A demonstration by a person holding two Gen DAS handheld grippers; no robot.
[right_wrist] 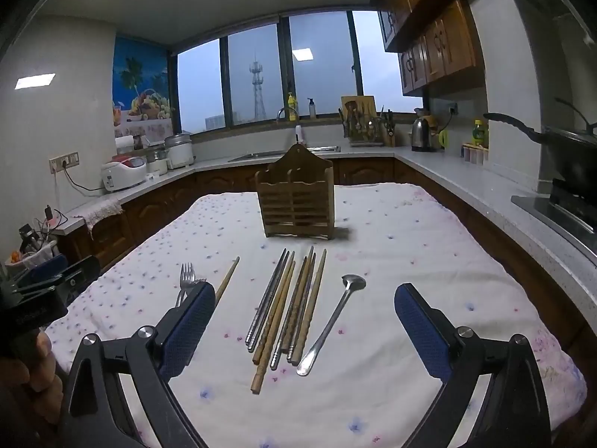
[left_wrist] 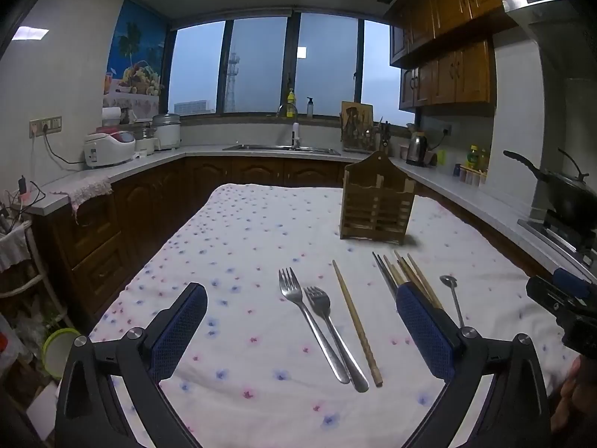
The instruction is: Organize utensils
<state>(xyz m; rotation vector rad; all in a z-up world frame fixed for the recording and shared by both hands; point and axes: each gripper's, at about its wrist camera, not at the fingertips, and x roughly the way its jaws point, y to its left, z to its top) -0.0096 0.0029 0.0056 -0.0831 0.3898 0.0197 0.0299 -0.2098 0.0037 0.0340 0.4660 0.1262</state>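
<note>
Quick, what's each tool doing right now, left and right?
Left tool: open, holding nothing, above the forks.
Right tool: open, holding nothing, above the chopsticks.

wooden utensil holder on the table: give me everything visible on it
The wooden utensil holder is a brown slatted box with gaps between the slats, a scalloped front rim, a taller arched back panel with a hanging hole, and a centre divider. It stands upright on the floral tablecloth, beyond the chopsticks. Nothing visible inside; nothing touches it.

fork (right_wrist: 186, 280) handles hidden behind finger, chopsticks (left_wrist: 401, 274) — lower ends hidden
</note>
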